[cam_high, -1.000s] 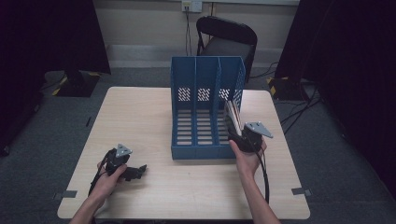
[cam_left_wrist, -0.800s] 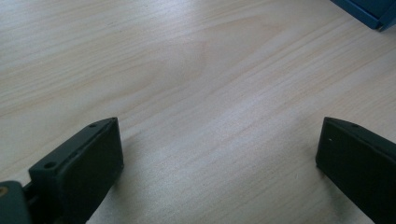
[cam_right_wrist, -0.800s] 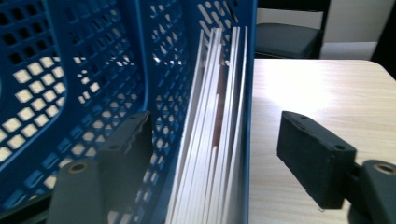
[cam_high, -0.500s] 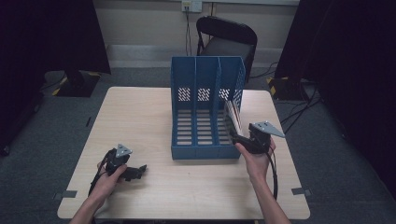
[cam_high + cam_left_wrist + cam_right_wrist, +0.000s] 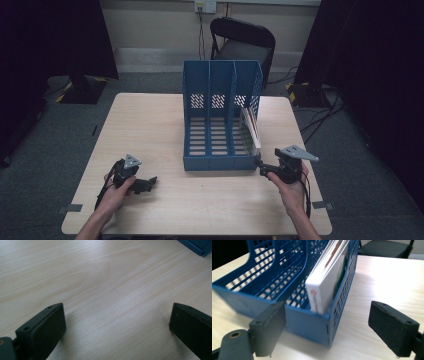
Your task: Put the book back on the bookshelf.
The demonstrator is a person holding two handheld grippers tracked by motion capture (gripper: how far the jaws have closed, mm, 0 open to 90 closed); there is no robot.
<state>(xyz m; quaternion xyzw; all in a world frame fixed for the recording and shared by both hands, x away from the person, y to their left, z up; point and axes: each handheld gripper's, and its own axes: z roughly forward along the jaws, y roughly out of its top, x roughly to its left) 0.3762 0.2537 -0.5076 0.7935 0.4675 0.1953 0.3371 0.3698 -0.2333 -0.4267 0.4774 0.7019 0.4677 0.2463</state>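
The right tool [image 5: 261, 166], jaws spread and empty, sits just off the rack's [image 5: 220, 162] near right corner; the book [image 5: 329, 282] leans in the compartment straight ahead. The left tool [image 5: 145, 184], also spread, rests on the table [image 5: 200, 210].

Light wood table [image 5: 150, 120] on grey carpet floor [image 5: 60, 135]. Black folding chair [image 5: 242, 42] behind the table's far edge. Cream wall [image 5: 150, 25] with a socket [image 5: 205, 6] and cables hanging down. Black curtains [image 5: 50, 40] flank both sides; room dim
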